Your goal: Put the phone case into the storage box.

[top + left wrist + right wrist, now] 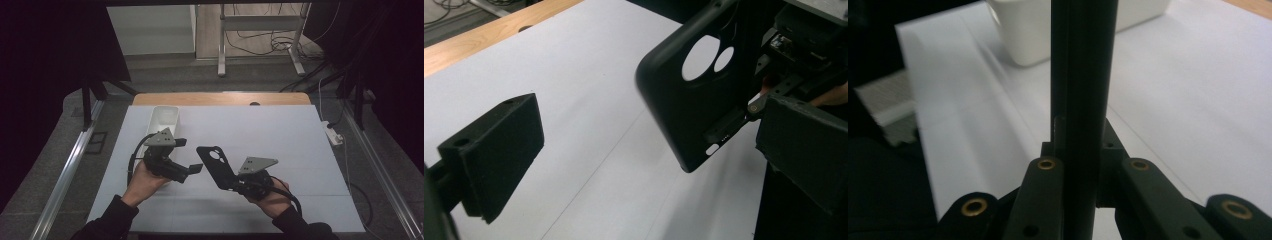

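The right gripper [231,181] is clamped on the lower end of a flat black plastic phone case with a round camera cut-out [216,166], its jaws pinching the thin shell from both faces; in the right gripper view the case [1080,90] rises edge-on straight up between the two jaws, which suggests it is gripped by the end so that most of its length sticks out free beyond the fingertips. Held this way, it slants up and away from that gripper toward the left gripper [189,156], above the white paper-covered table [280,140] and not resting on it. The left gripper's jaws stand wide apart with nothing between them; in the left gripper view the case [694,100] hangs ahead of and just inside its far jaw, close by but apart from the pads. That looks like a one-handed hold, the open gripper free beside it. A white rectangular plastic tray [165,120] sits on the table just beyond the left gripper, probably the place for the case.
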`<state>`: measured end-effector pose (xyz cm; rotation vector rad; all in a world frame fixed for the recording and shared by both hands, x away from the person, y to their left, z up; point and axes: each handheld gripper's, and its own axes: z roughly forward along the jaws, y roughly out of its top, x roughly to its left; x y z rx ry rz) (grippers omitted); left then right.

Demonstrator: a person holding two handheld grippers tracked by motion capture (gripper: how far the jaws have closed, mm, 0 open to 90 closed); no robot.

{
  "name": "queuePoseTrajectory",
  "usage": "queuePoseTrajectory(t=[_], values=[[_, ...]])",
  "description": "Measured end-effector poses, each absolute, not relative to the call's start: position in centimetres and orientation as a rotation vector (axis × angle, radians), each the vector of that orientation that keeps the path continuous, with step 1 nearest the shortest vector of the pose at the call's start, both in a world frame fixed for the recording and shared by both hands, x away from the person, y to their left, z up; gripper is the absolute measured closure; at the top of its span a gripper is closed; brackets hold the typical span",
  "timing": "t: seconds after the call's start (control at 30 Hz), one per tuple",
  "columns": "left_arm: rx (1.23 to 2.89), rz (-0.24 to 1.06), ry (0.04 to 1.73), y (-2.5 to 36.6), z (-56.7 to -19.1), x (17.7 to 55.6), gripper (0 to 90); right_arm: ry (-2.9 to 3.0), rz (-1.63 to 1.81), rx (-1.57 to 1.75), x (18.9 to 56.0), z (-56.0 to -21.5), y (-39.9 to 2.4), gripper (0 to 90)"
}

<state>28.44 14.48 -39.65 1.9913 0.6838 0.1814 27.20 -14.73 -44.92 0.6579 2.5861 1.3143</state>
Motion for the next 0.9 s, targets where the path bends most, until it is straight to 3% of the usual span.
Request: queuePoseTrajectory(t=[0.43,0.9], values=[[1.978,0.166,0.664,14.84,-39.83,28.45,3.0,2.639,1.512,0.648,27.11,-44.81,-15.25,84.2],[1.894,0.036,0.646,15.34,-40.06,28.56,51.5,2.637,1.529,0.646,27.03,-44.86,-15.08,84.2]])
